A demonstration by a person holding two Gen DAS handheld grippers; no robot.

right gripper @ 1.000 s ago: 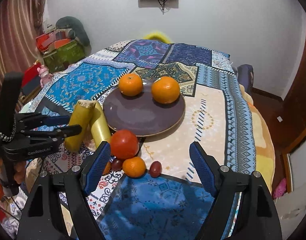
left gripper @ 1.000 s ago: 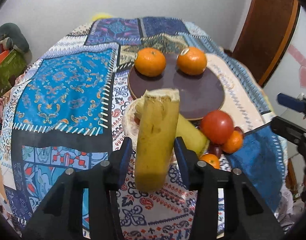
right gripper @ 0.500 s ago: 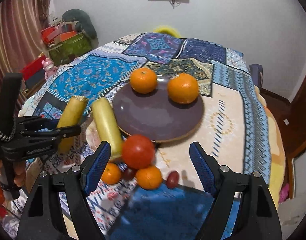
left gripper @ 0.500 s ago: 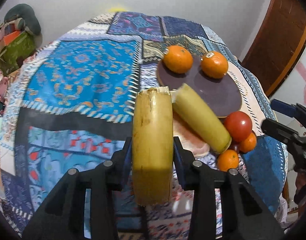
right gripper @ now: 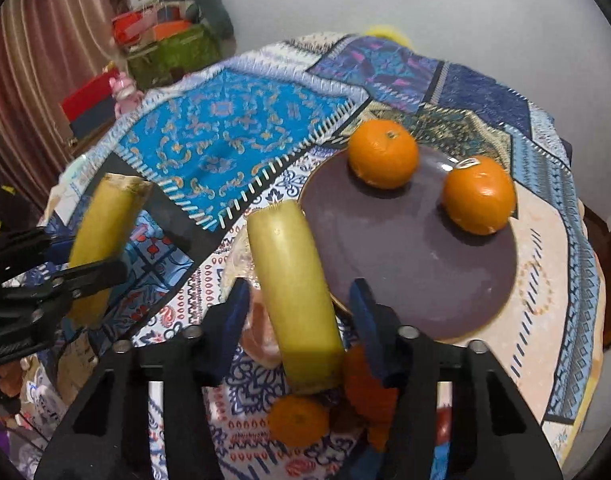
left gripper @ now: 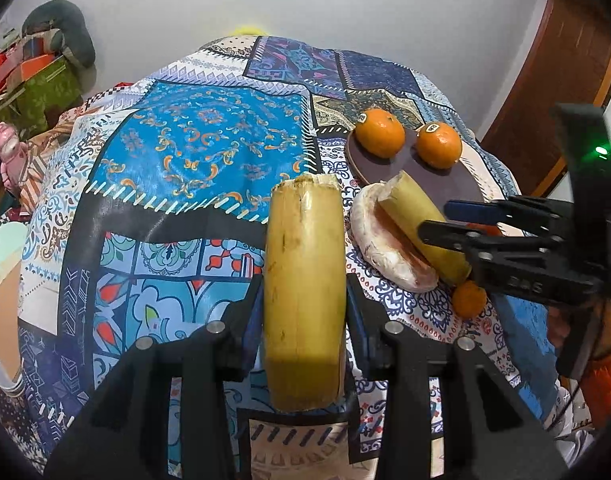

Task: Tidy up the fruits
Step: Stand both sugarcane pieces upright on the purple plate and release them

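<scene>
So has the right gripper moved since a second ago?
Yes. The right gripper has shifted left, from astride the small fruits to the second banana piece, beside the purple plate; its jaws are closing.

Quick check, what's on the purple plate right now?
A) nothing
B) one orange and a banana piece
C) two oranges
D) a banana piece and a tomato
C: two oranges sit on the far part of the plate; the rest of it is bare in the right wrist view.
</scene>
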